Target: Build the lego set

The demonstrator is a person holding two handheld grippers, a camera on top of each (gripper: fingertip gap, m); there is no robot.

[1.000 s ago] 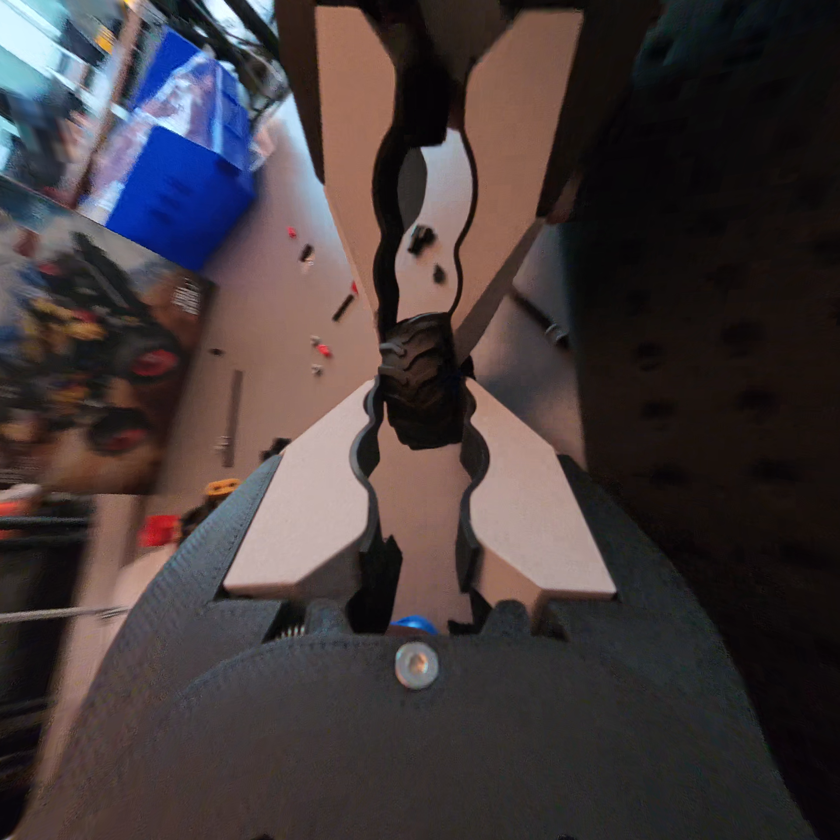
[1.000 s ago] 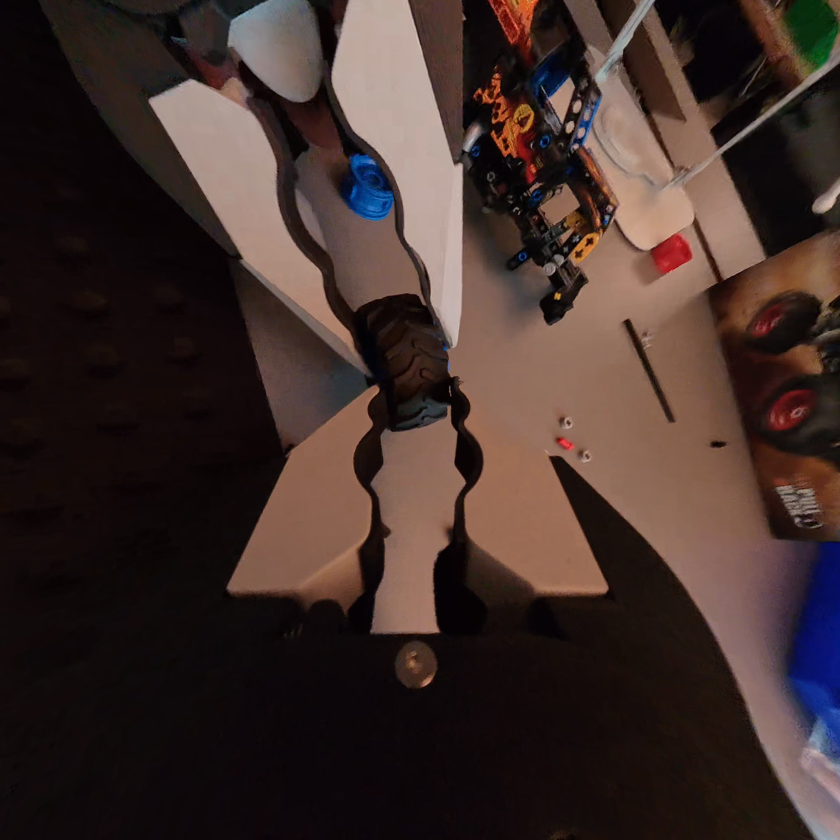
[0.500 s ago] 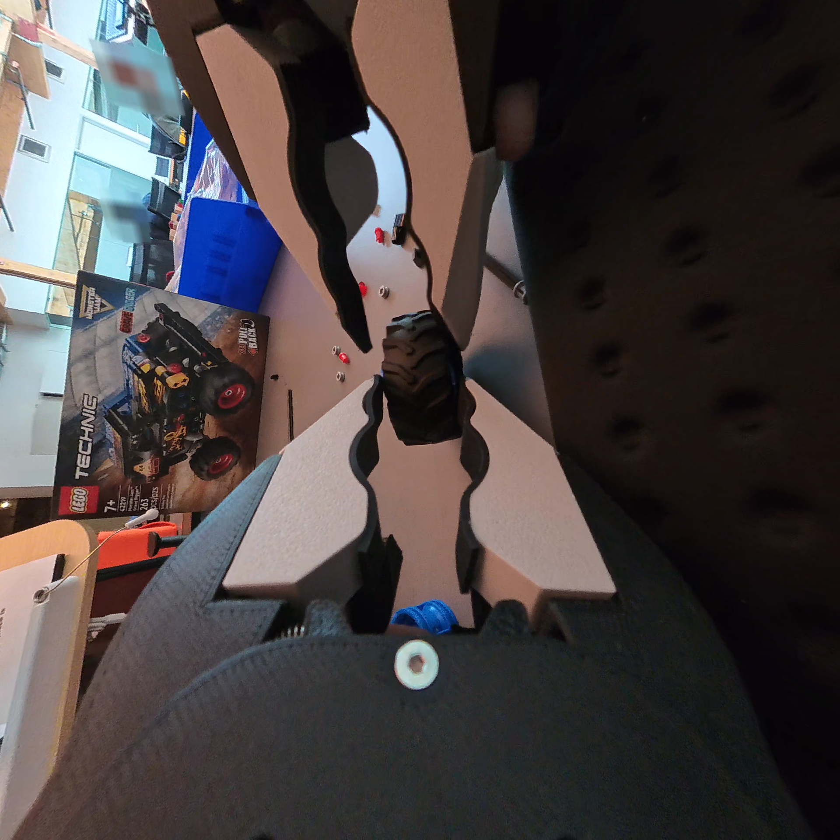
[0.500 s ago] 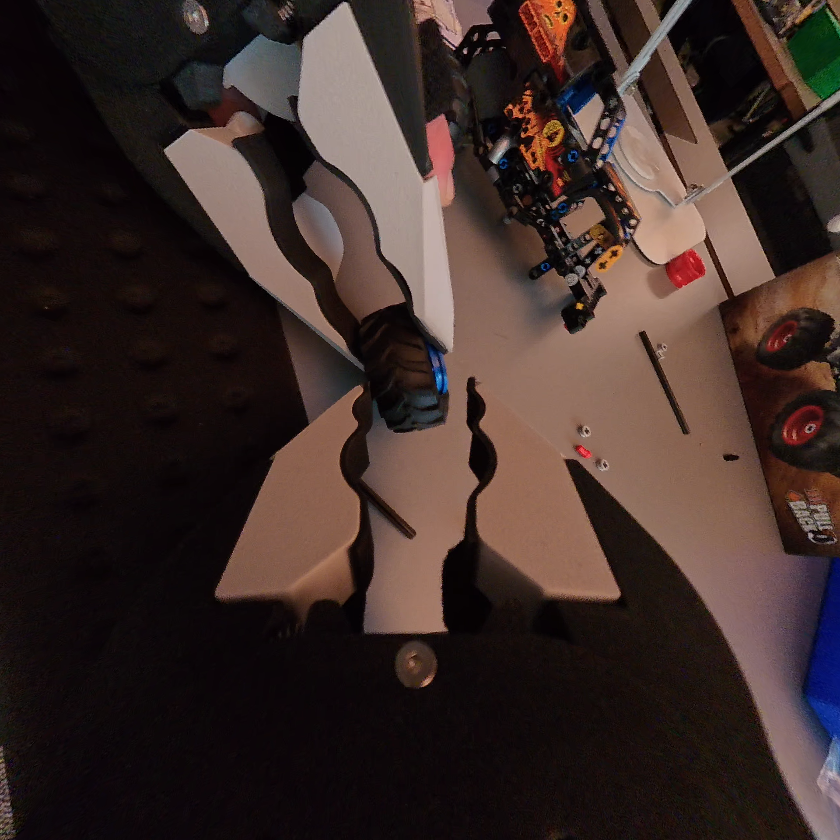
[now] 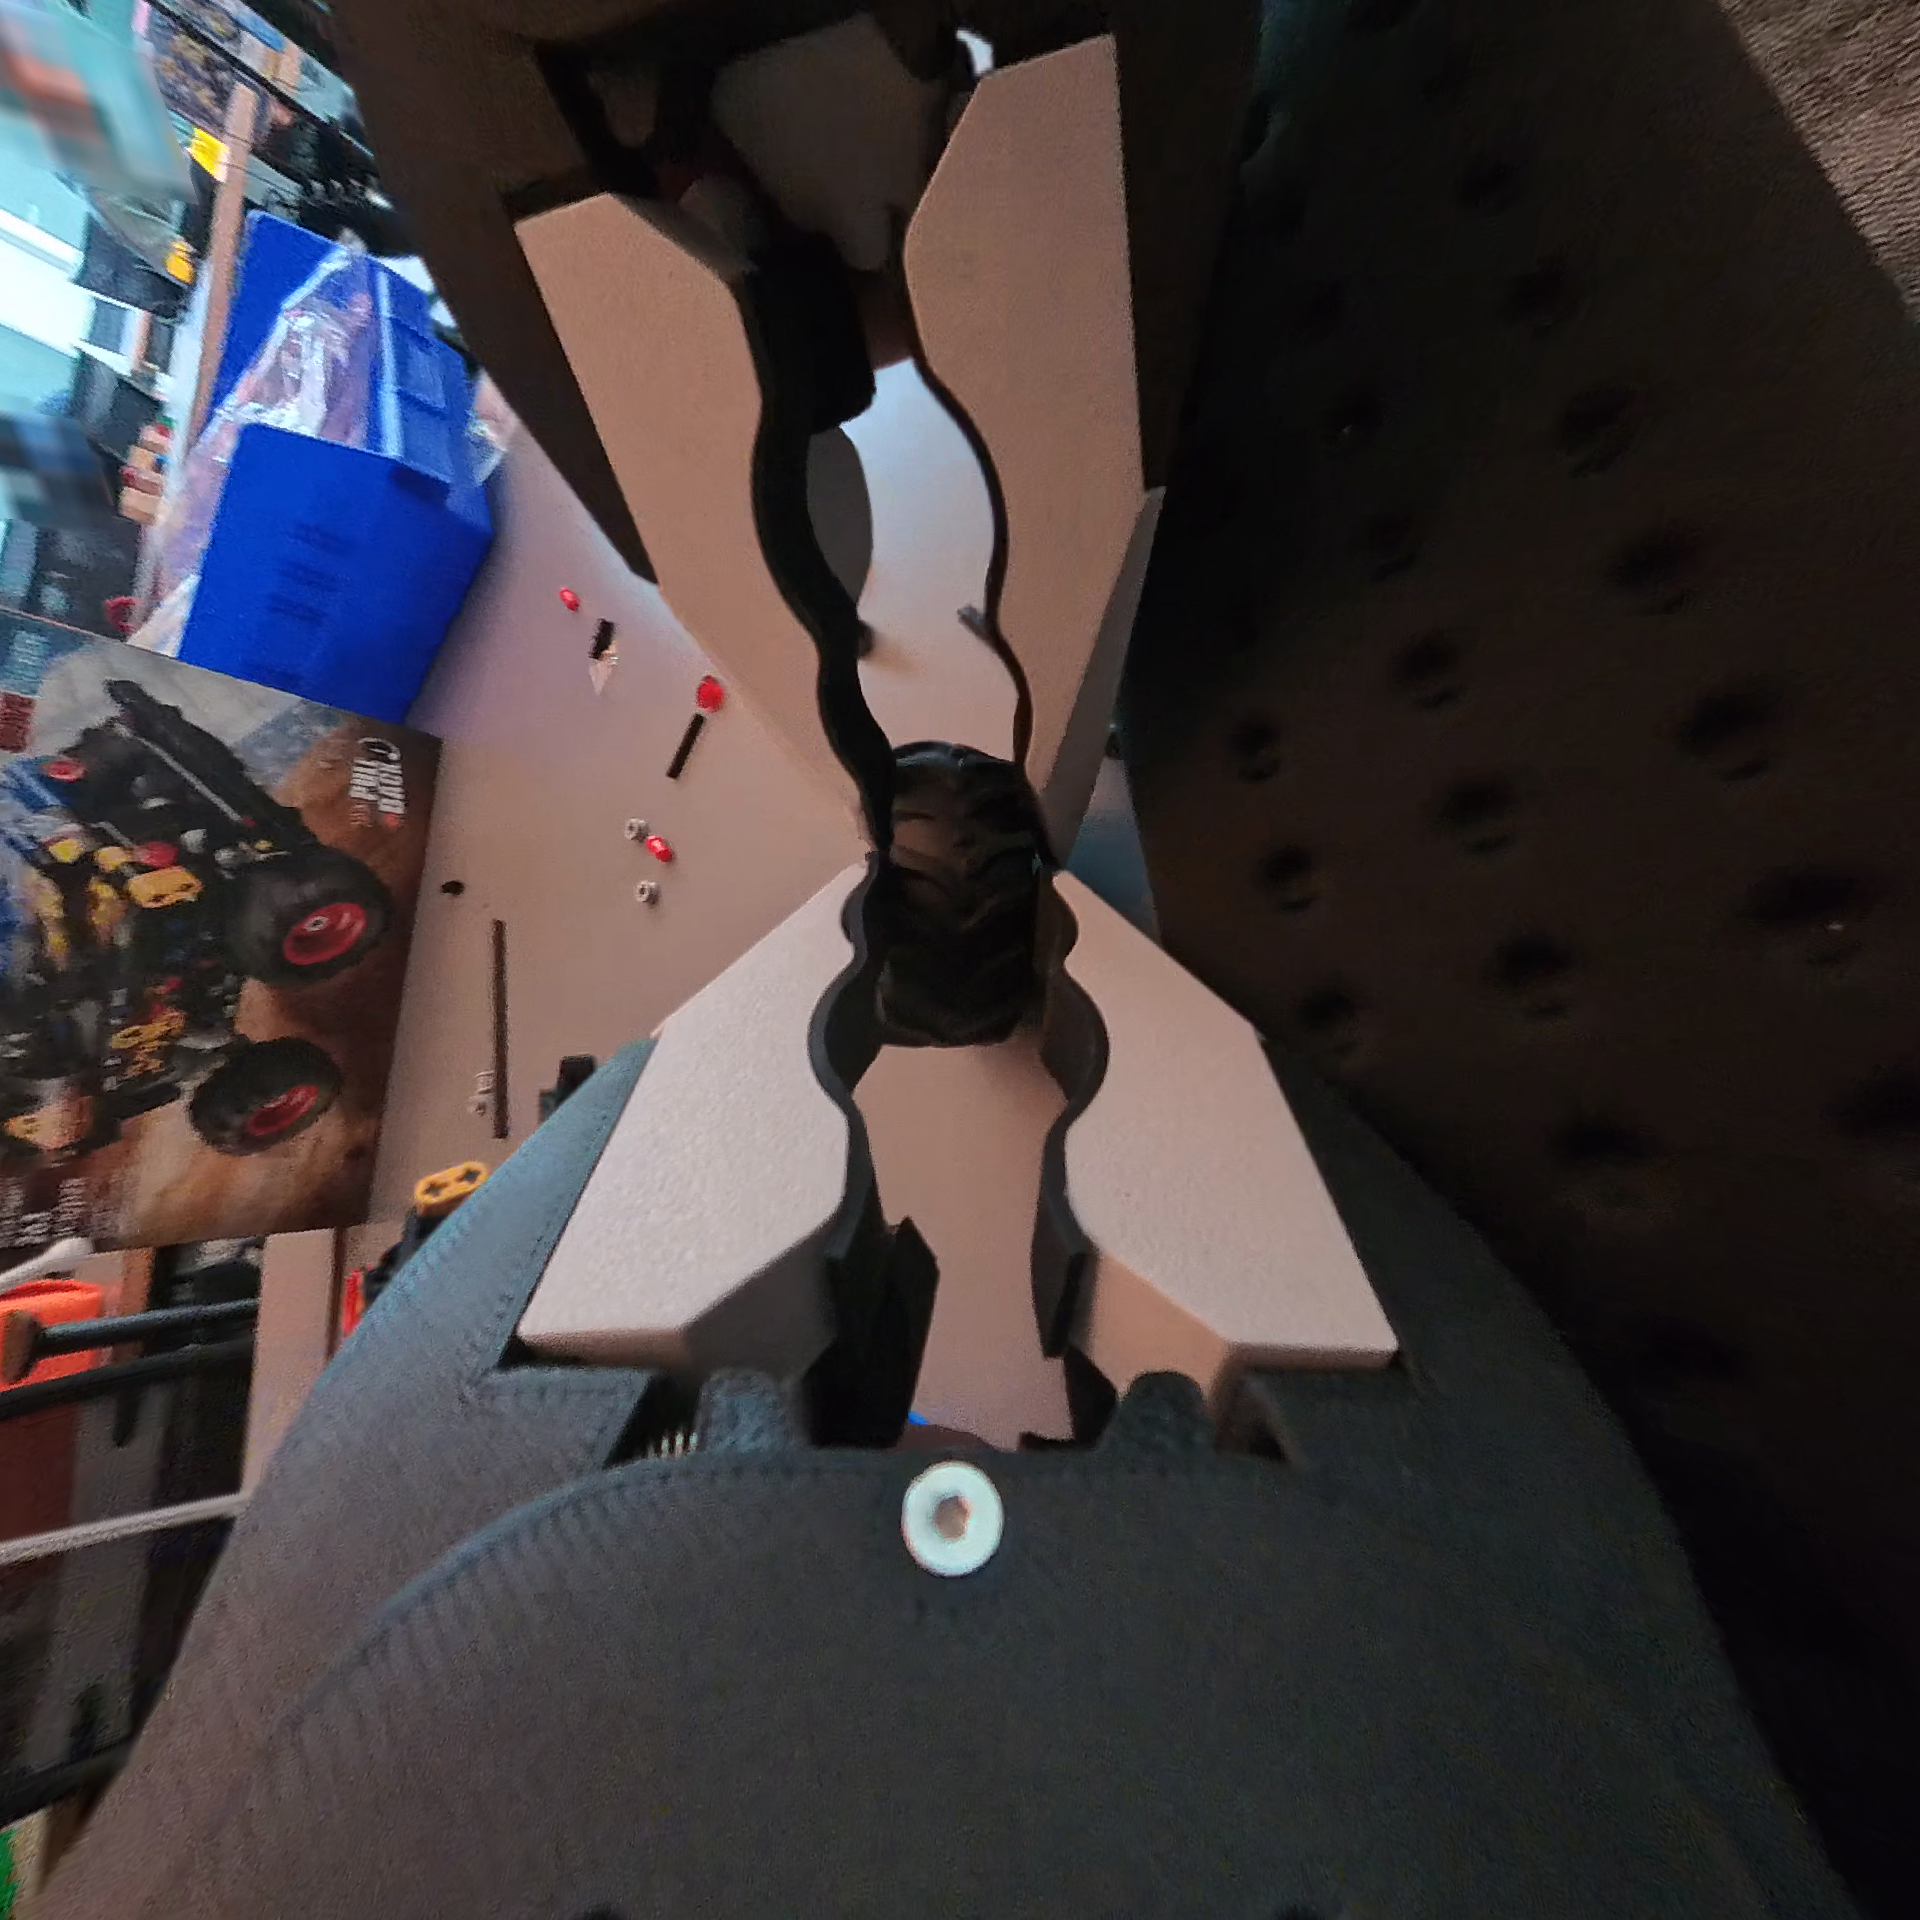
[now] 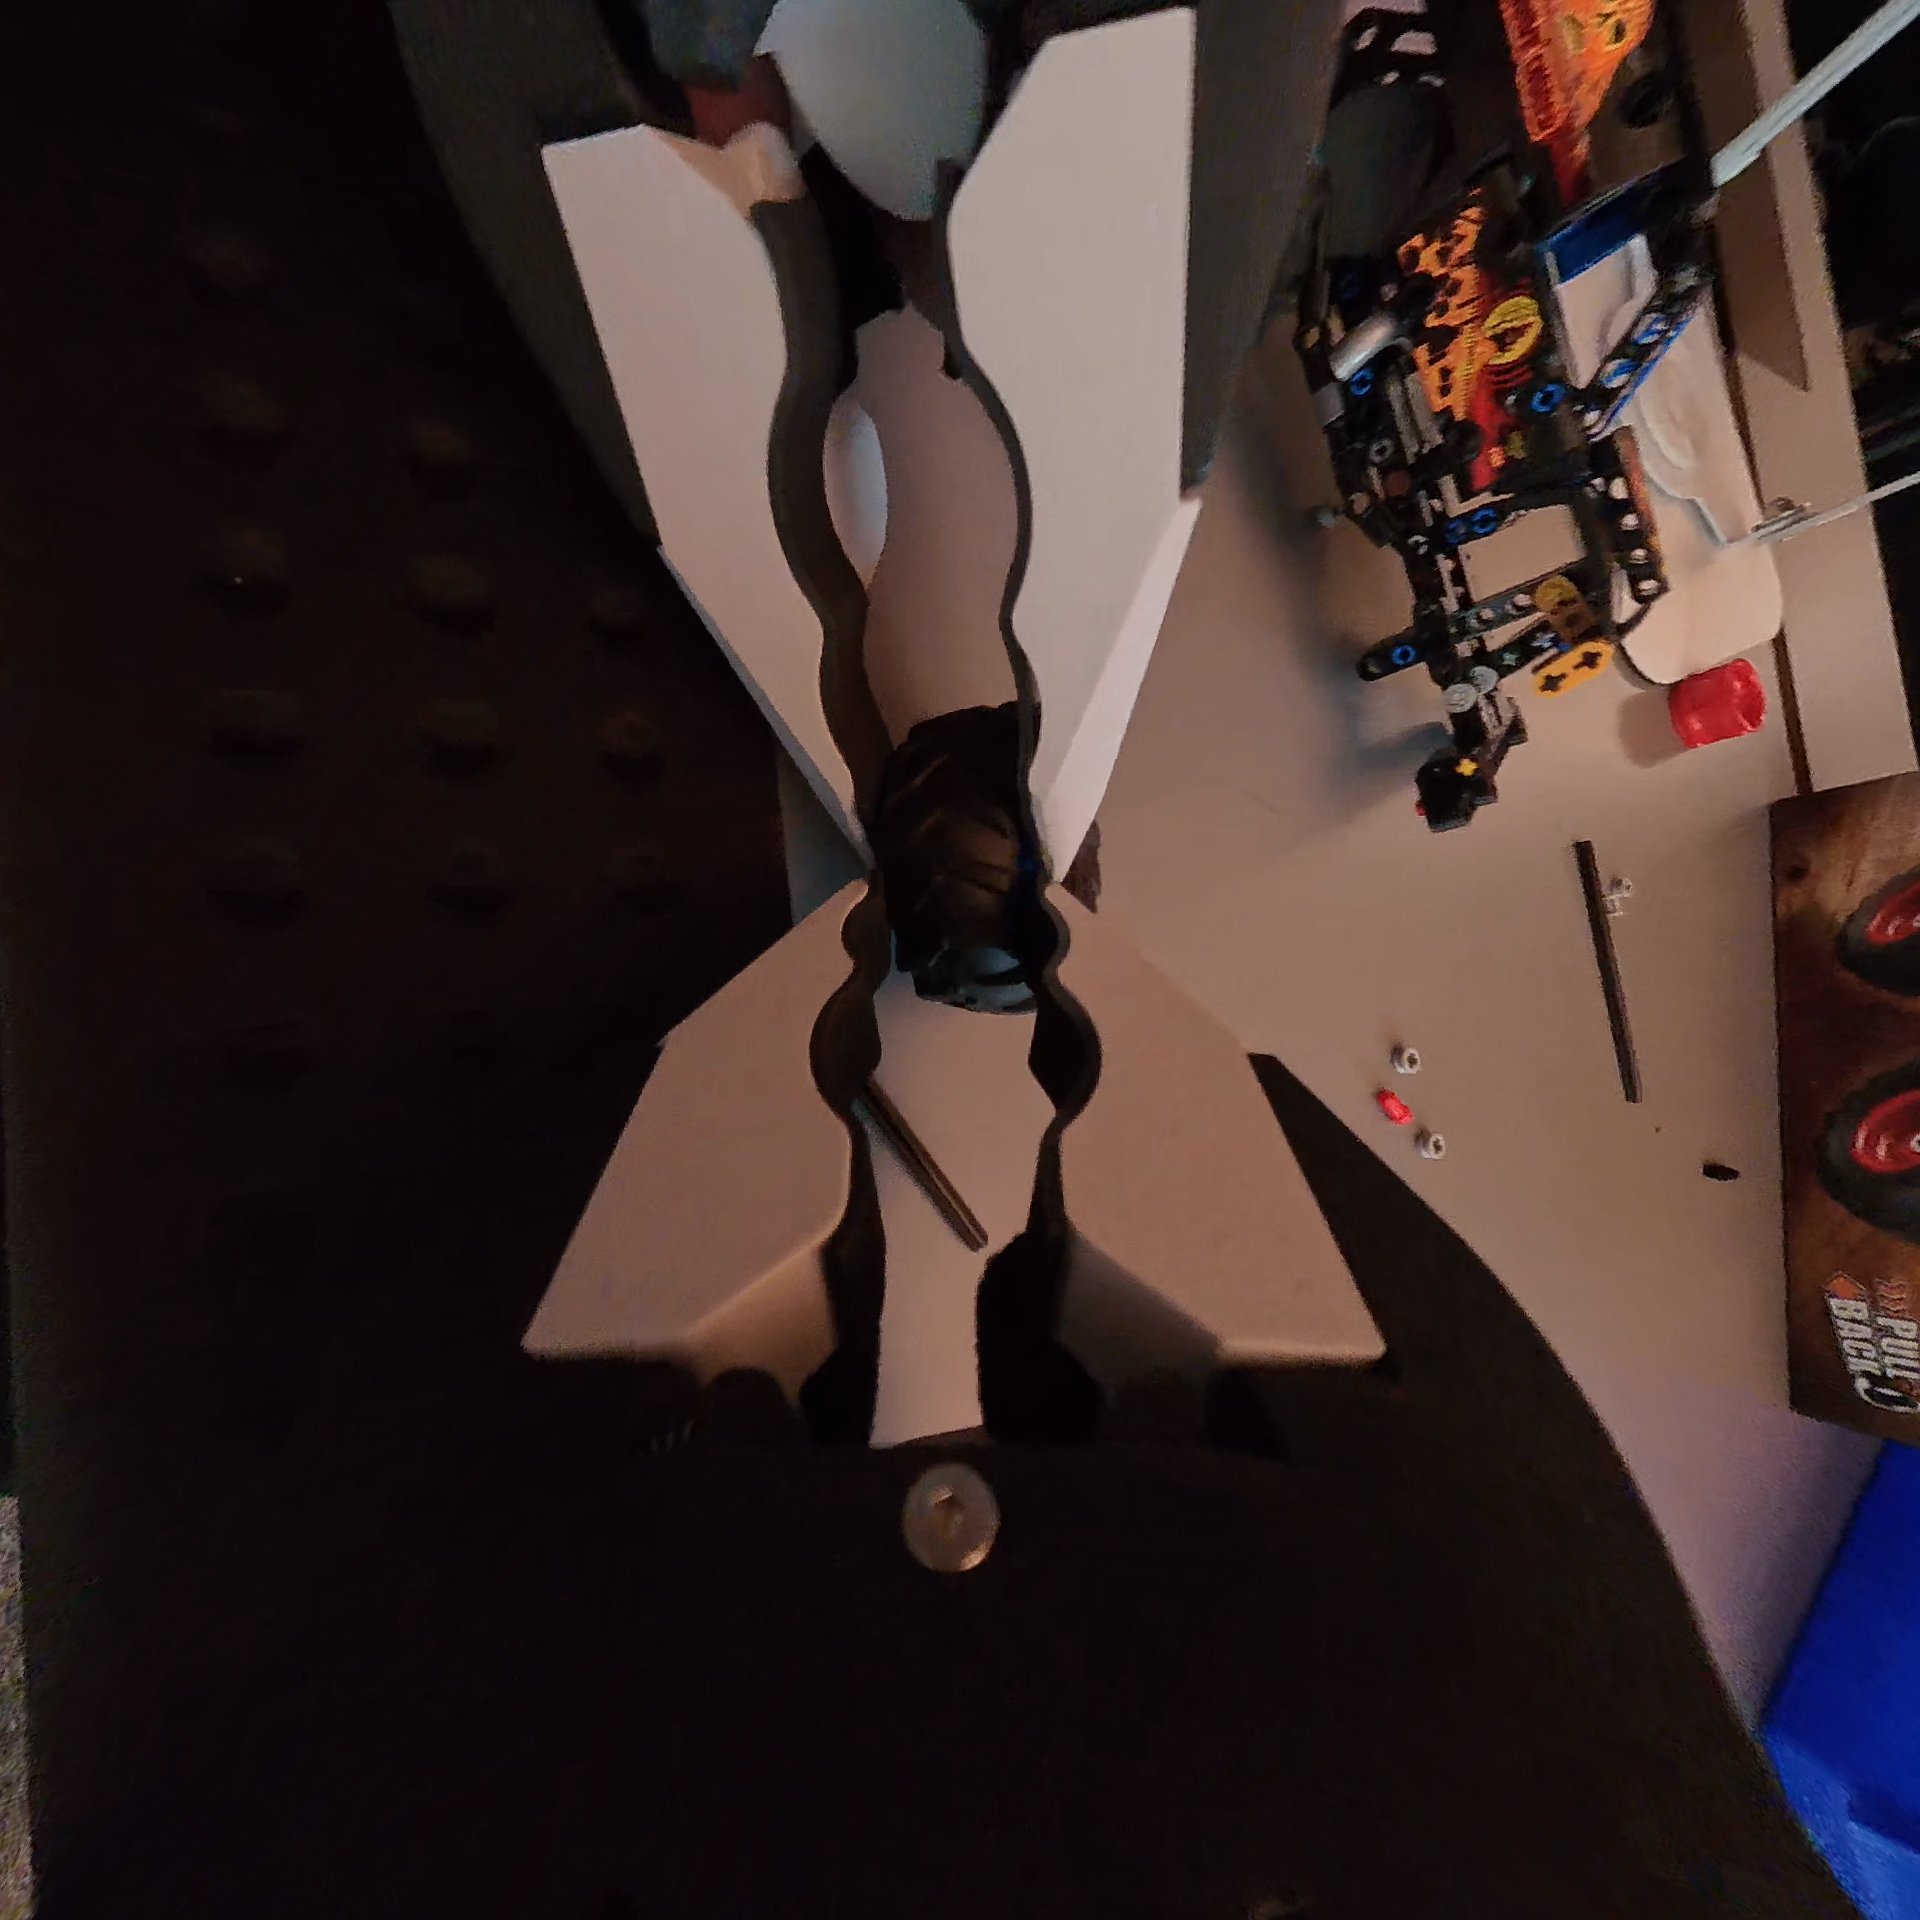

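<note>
The tyre [image 5: 961,904] sits between both claws' tips, above the table [image 6: 1299,935], left of the model [image 6: 1475,416].

A pale table [image 6: 1299,914] carries the half-built truck [image 6: 1475,416], a black axle [image 6: 1605,971], the set's box [image 5: 177,935] and small loose pieces [image 5: 649,852].

Tyre [image 5: 961,904]: black rubber-like, ribbed, semi-gloss. Counter [image 5: 540,831]: smooth, matt. Screw [image 5: 951,1519] at 6 o'clock: shiny metal. Box [image 5: 187,935]: printed cardboard.
</note>
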